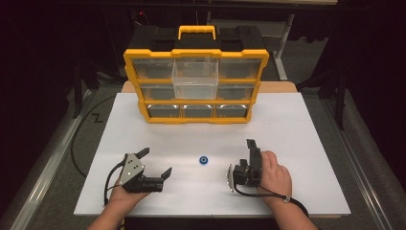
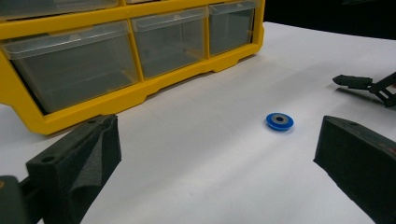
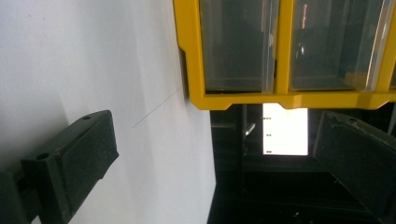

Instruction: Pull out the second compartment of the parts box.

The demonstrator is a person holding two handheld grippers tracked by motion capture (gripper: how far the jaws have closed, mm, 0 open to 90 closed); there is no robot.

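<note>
Two grippers flank a small blue disc [image 1: 204,160] that lies flat on the white table [image 1: 297,143], which suggests it is the thing about to be picked up. The left gripper [image 1: 155,165] has its jaws spread wide and holds nothing; it points across the table toward the disc, so in the left gripper view the disc [image 2: 279,121] sits ahead of it, between the lines of its two jaws and a little toward the right one, well apart from both. That aim looks chosen to bring the jaws in from the side around the disc's low rim.

The right gripper [image 1: 252,152] is turned on its side, its jaws also wide apart and empty, with the disc off to its left. Its camera looks toward the yellow drawer cabinet [image 3: 243,100], not the disc, so it seems to be waiting.

One clear drawer [image 1: 195,79] in the cabinet's middle column stands pulled out, probably ready to receive the disc, though from here I cannot tell whether anything already lies in it.
</note>
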